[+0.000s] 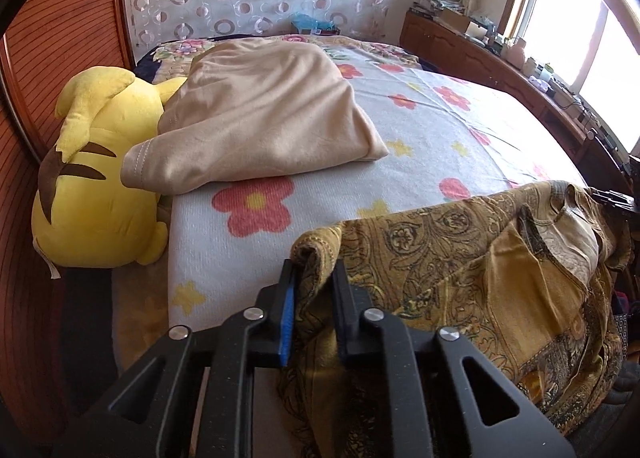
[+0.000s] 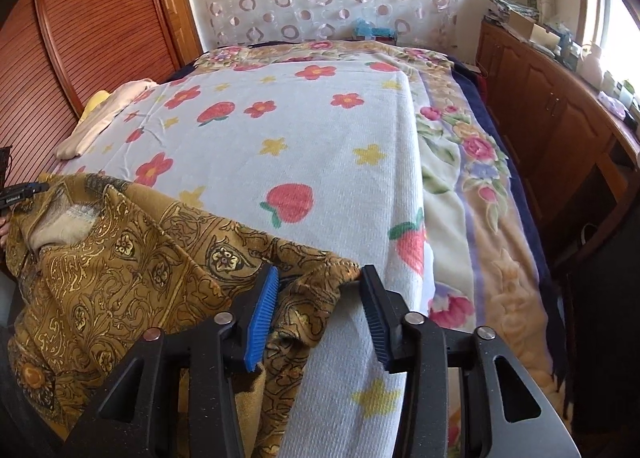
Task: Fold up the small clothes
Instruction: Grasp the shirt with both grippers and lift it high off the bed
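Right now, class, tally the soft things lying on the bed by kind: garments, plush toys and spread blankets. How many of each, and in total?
Garments: 2, the gold paisley-patterned top and the folded beige cotton garment.
Plush toys: 1, the yellow plush toy.
Spread blankets: 2, the white flower-print blanket and the pastel rose-print blanket.
Total: 5.

**Garment at the near edge, pile and toy at far left**

The patterned garment [image 1: 460,258] drapes over the near edge of the bed [image 1: 400,138], on the flowered blanket [image 2: 300,130]. Behind it to the left, a folded garment [image 1: 264,114] lies on the blanket, leaning against a plush toy [image 1: 92,162] beside the wardrobe [image 1: 24,218]. A cabinet [image 2: 560,118] runs along the bed's right side.
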### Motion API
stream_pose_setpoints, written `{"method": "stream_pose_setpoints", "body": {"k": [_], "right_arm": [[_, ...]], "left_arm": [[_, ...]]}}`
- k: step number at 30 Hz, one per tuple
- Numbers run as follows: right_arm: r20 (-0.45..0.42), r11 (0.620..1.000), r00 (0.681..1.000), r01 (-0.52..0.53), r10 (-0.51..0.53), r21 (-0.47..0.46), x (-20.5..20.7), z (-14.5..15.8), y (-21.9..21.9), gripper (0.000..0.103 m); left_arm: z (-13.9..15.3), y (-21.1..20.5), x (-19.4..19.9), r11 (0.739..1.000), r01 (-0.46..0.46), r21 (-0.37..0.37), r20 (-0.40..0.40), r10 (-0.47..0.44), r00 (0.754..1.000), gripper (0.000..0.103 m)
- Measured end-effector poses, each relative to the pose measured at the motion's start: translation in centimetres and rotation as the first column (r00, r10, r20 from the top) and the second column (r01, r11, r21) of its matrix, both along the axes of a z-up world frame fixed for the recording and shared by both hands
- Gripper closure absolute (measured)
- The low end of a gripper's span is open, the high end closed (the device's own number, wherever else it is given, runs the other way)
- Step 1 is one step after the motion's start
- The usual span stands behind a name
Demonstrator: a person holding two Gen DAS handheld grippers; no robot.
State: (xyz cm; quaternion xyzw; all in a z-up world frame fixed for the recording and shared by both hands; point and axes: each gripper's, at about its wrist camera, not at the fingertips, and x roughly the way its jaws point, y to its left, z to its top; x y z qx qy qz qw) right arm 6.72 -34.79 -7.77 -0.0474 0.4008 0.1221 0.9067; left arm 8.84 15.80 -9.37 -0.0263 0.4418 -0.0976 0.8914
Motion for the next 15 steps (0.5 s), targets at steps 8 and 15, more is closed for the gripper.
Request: {"method": "stream_pose_setpoints", "body": {"k": [8, 15], "right_arm": [[0.041, 0.999, 0.998, -0.05, 0.05, -0.007, -1.3, 0.6, 0.6, 0.097], [0.232, 0.999, 0.973, -0.025, 0.015, 0.038, -6.9, 8.3, 0.5, 0.098]], "left_arm": [[1.8, -0.4, -1.8, 1.0, 0.0, -0.012, 0.083, 0.001, 0.997, 0.093], [11.2, -0.8, -8.4, 0.999, 0.029, -0.045, 0.32, -0.013, 0.947, 0.094]]}}
